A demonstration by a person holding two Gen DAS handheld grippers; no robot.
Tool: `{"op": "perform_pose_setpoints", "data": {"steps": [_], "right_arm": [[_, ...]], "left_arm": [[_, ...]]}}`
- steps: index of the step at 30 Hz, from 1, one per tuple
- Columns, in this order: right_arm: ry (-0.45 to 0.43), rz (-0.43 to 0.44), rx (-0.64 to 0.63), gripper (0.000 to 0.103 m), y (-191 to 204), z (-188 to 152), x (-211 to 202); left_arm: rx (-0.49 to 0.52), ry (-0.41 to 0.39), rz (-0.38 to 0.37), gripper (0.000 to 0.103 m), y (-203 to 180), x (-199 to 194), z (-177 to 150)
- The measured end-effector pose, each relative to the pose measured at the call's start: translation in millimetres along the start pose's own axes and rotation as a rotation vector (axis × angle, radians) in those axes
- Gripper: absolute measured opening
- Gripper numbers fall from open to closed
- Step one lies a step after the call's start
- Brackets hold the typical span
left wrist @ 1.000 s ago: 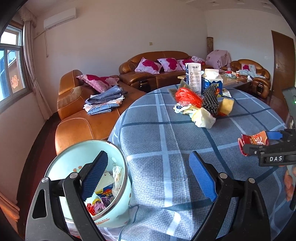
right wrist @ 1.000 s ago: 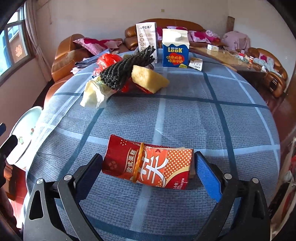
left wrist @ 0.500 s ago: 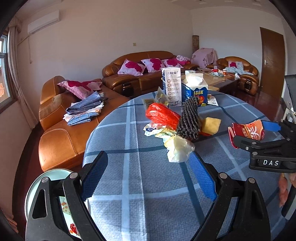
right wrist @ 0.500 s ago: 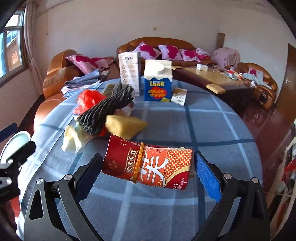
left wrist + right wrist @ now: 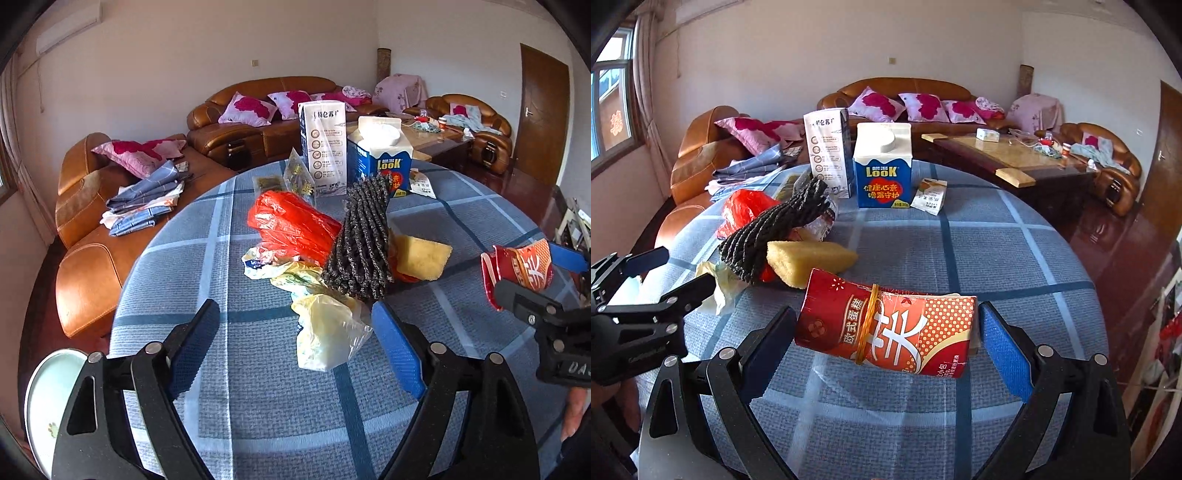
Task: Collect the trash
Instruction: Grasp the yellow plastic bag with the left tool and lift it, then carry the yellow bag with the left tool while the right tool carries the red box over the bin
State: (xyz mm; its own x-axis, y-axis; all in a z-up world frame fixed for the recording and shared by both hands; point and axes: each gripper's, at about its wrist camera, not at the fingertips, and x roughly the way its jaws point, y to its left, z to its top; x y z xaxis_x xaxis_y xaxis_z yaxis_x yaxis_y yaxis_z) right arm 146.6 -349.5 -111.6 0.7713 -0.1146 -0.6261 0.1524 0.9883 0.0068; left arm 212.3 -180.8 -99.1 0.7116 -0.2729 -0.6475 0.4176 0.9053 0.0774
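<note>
My left gripper (image 5: 295,310) hovers low over the checked tablecloth (image 5: 258,406). Its jaws are closing with a crumpled yellowish plastic bag (image 5: 325,336) between them, close to the right finger; neither pad presses on it. Behind the bag lie a red plastic bag (image 5: 295,225), a black foam net (image 5: 364,240) and a yellow sponge (image 5: 421,254). My right gripper (image 5: 886,312) is shut on a red snack packet (image 5: 886,325) bound with a rubber band, held above the table. That packet (image 5: 524,267) also shows at the right of the left wrist view.
A pale bin (image 5: 44,398) stands off the table edge at lower left. A blue Look carton (image 5: 384,162), a white carton (image 5: 325,136) and a small sachet (image 5: 421,184) stand at the far side. Brown sofas and a coffee table (image 5: 1008,155) lie beyond.
My left gripper has swung from above the bin to the trash pile, and the yellowish bag now lies between its fingers. My right gripper still holds the red packet, somewhat higher.
</note>
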Motion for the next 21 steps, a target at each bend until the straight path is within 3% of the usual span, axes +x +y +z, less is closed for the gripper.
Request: {"op": "perform_pose_setpoints", "data": {"steps": [3, 6, 12, 21], "right_arm": [[-0.007, 0.003, -0.012, 0.095, 2.7, -0.7, -1.3], [-0.007, 0.008, -0.024, 0.095, 4.5, -1.1, -1.7], [-0.013, 0.022, -0.034, 0.095, 9.5, -3.3, -7.1], [-0.020, 0.057, -0.058, 0.095, 24.3, -10.0, -15.7]], "left_arm": [[-0.009, 0.026, -0.022, 0.068, 2.6, 7.0, 1.8], [-0.003, 0.075, -0.053, 0.025, 2.1, 14.1, -0.2], [0.007, 0.067, -0.103, 0.014, 4.3, -2.7, -11.8], [-0.004, 0.028, -0.122, 0.011, 24.6, -51.6, -41.9]]}}
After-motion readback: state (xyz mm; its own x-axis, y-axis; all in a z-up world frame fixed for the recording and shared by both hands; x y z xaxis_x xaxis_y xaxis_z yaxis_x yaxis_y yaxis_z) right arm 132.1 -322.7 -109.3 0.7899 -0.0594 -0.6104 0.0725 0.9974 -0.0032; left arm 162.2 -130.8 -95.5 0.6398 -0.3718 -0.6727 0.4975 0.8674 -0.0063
